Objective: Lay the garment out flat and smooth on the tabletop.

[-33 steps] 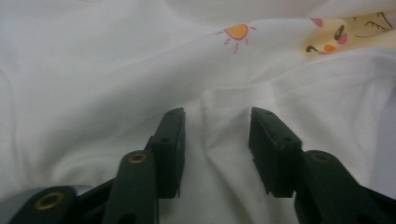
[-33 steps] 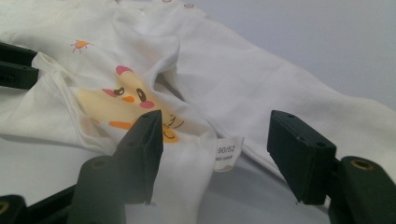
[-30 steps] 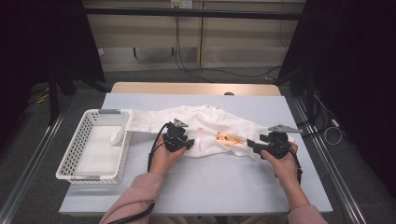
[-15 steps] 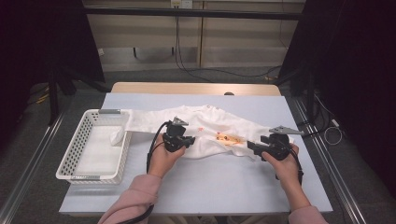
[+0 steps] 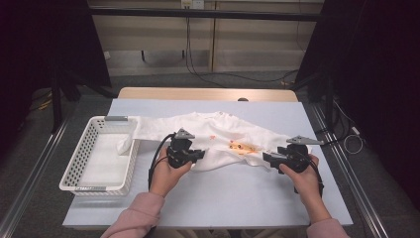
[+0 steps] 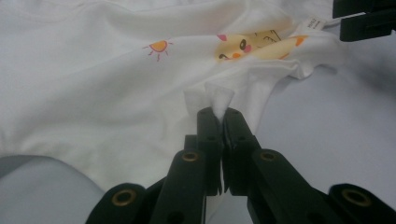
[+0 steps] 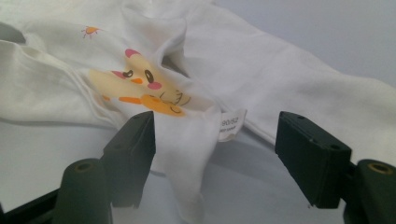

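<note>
Garment (image 5: 218, 141): white, printed, mid-counter.
Left gripper (image 6: 218, 116): clenched on a garment fold.
Right gripper (image 7: 215, 154): released, jaws just widening, hem seemingly loose between them.

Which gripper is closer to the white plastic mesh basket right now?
Left. The left gripper, shut on the white printed cotton garment, sits just right of the white plastic mesh basket; the right gripper, jaws just opening around the garment's hem, is across the table.
</note>
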`<state>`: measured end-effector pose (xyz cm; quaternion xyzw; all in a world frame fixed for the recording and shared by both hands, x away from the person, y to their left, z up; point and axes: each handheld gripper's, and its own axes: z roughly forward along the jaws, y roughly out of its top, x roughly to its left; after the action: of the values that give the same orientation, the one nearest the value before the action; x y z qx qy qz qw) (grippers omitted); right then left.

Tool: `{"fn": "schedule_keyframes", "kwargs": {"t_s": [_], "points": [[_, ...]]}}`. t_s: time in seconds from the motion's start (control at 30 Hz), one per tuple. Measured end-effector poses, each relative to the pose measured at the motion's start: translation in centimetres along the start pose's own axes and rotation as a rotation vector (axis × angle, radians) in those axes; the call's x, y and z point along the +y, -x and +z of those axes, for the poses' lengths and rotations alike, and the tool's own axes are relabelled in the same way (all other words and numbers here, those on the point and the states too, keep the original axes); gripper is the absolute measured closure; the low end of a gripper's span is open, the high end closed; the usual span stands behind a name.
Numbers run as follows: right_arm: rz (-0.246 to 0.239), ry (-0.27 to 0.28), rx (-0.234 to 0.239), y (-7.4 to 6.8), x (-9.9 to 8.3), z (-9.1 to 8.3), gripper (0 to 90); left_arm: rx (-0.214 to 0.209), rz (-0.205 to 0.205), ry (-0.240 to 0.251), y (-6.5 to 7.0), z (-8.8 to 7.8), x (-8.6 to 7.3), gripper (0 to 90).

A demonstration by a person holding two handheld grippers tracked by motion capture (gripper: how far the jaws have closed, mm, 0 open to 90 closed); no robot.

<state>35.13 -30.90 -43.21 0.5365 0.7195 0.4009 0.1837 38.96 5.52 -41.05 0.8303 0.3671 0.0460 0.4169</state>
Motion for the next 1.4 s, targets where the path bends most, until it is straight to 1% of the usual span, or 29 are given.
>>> {"fn": "schedule_keyframes", "kwargs": {"t_s": [0.07,0.1,0.13,0.17,0.2,0.23,0.27,0.3,0.37,0.4,0.47,0.53,0.57,0.63,0.7,0.73,0.8,0.87,0.9,0.93,0.97,1.03,1.1,1.13,1.2,1.23,1.33,1.37,1.4], "points": [[0.0,-0.005,-0.008,0.2,-0.1,0.1,29.2,-0.005,0.016,0.009,0.3,-0.3,-0.3,87.2],[0.003,-0.012,-0.015,0.2,-0.2,0.0,29.3,-0.006,0.011,0.019,0.3,-0.4,-0.4,87.2],[0.001,-0.013,-0.012,0.2,-0.3,0.0,29.3,-0.012,0.016,0.012,0.4,-0.6,-0.4,87.1],[0.003,-0.012,-0.009,0.3,-0.3,0.0,30.3,-0.01,0.034,0.012,0.5,-0.8,-0.5,87.1],[0.003,-0.022,-0.009,0.3,-0.4,0.0,32.2,-0.063,0.017,0.02,0.4,-0.8,-0.7,87.1],[0.009,-0.03,-0.012,0.3,-0.4,0.0,32.3,-0.011,0.024,0.005,0.7,-1.0,-0.8,87.1],[0.005,-0.032,-0.01,0.4,-0.5,0.1,33.7,-0.016,0.033,0.007,0.8,-1.1,-0.9,87.1],[0.007,-0.039,-0.007,0.4,-0.6,0.1,37.2,-0.018,0.02,0.007,1.0,-1.2,-1.0,87.1],[0.01,-0.077,0.028,0.4,-0.8,0.4,45.7,-0.025,0.043,0.006,1.1,-1.5,-1.1,87.1],[0.01,-0.077,0.028,0.4,-0.8,0.4,45.7,-0.021,0.039,0.016,1.3,-1.5,-1.2,87.1],[0.012,-0.095,0.057,0.3,-0.8,0.6,64.6,-0.036,0.045,-0.001,1.5,-1.6,-1.4,87.1],[0.001,-0.097,0.078,0.2,-0.8,0.6,80.9,-0.034,0.059,-0.015,1.6,-1.6,-1.6,87.1],[0.006,-0.094,0.077,0.2,-0.8,0.6,85.3,-0.042,0.05,-0.02,1.7,-1.5,-1.8,87.1],[0.015,-0.091,0.064,0.4,-0.8,0.6,86.8,-0.04,0.058,-0.025,1.7,-1.5,-2.0,87.1],[0.038,-0.097,0.03,0.8,-0.8,0.7,87.4,-0.038,0.069,-0.035,1.8,-1.4,-2.2,87.1],[0.022,-0.1,0.021,1.0,-0.9,0.7,87.9,-0.038,0.058,-0.041,1.9,-1.4,-2.4,87.1],[0.026,-0.099,0.005,1.1,-0.9,0.8,88.2,-0.041,0.056,-0.047,1.8,-1.2,-2.7,86.9],[0.021,-0.11,0.005,1.0,-0.9,0.9,87.7,-0.034,0.053,-0.054,1.6,-1.1,-2.8,85.1],[0.004,-0.101,-0.009,1.1,-0.9,1.1,87.8,-0.031,0.061,-0.053,1.4,-1.1,-2.9,81.7],[0.005,-0.106,-0.011,1.0,-0.9,1.1,87.8,-0.023,0.049,-0.045,1.2,-1.0,-2.9,76.2],[0.011,-0.112,-0.01,0.9,-0.9,1.1,87.7,-0.013,0.047,-0.049,1.0,-1.1,-2.9,67.7],[-0.01,-0.104,-0.008,1.0,-0.9,1.2,87.6,-0.004,0.024,-0.038,0.5,-1.0,-2.8,64.5],[-0.006,-0.106,-0.014,0.9,-0.9,1.2,87.3,0.006,0.01,-0.026,0.0,-0.9,-2.6,54.3],[-0.009,-0.105,-0.013,0.9,-0.9,1.2,87.3,0.006,-0.003,-0.019,-0.1,-0.8,-2.5,54.2],[-0.015,-0.1,-0.008,1.0,-0.9,1.2,87.3,0.009,-0.021,0.002,-0.4,-0.9,-2.2,48.7],[-0.014,-0.101,-0.006,0.9,-0.9,1.2,87.4,0.011,-0.015,0.001,-0.5,-1.0,-2.0,50.4],[-0.012,-0.101,-0.004,1.0,-0.9,1.2,87.7,0.014,-0.036,0.037,-0.7,-1.4,-1.6,46.8],[-0.009,-0.102,-0.002,1.0,-0.9,1.2,87.7,0.032,-0.019,0.048,-0.9,-1.5,-1.5,48.1],[-0.01,-0.101,-0.003,1.0,-0.9,1.2,87.7,0.033,-0.037,0.057,-1.0,-1.5,-1.4,48.2]]}}
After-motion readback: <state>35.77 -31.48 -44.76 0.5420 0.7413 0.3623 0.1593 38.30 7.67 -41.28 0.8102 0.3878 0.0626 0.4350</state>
